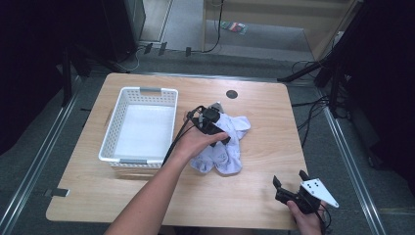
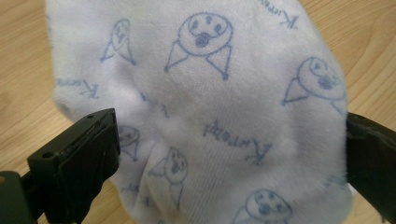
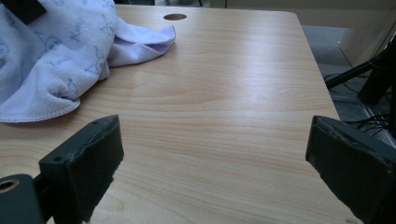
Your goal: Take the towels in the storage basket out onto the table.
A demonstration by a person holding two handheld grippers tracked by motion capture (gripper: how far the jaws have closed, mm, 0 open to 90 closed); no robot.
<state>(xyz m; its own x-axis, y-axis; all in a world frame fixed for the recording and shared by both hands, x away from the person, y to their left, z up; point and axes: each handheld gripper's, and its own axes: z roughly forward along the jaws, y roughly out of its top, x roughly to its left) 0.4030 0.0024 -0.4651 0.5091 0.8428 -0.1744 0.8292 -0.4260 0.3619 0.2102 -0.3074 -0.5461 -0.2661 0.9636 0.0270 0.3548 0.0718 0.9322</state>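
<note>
A white cloth (image 1: 230, 149) printed with pale blue animal faces lies crumpled on the wooden table (image 1: 264, 122), just right of the basket. My left gripper (image 1: 221, 134) is pressed down onto it, held by a hand coming in from below. In the left gripper view the cloth (image 2: 210, 93) bulges between the jaws of that gripper (image 2: 231, 126), which stand wide apart on either side of the bunched fabric. My right gripper (image 1: 289, 177) is open near the table's front right edge, with nothing between its jaws (image 3: 215, 135). The cloth (image 3: 51, 51) lies off to its left.
A white slotted basket (image 1: 147, 91) stands on the left half of the table. A round cable hole (image 1: 232, 94) sits near the far edge. Cables and stand legs lie on the floor around the table.
</note>
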